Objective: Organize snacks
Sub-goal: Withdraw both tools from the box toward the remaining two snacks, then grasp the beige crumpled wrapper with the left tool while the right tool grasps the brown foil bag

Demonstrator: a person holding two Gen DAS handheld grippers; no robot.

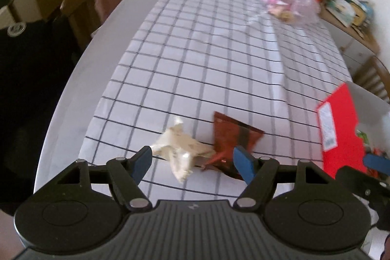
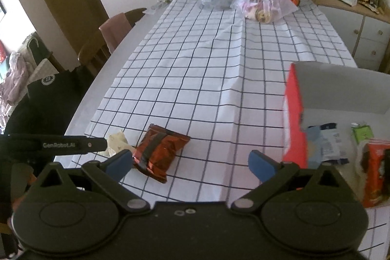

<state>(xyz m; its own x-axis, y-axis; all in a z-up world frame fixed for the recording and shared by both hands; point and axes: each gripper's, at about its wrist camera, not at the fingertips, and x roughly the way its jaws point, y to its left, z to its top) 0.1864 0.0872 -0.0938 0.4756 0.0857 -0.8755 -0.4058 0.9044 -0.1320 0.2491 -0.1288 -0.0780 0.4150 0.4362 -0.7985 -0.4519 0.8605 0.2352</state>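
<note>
Two snacks lie loose on the checked cloth point(image 2: 219, 60): a cream packet point(image 1: 180, 150) touching a red foil packet point(image 2: 159, 152), both left of the red box point(image 2: 296, 121). Left gripper point(image 1: 192, 162) hangs spread over them, holding nothing; right gripper point(image 2: 192, 162) is spread too. Both packets look light, crinkly and slippery, so pinching the flat sealed edge seems best.

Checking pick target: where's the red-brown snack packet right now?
The red-brown snack packet lies on the checked tablecloth near its front edge, right of the cream wrapper, left of the red box, ahead of both open grippers.
</note>
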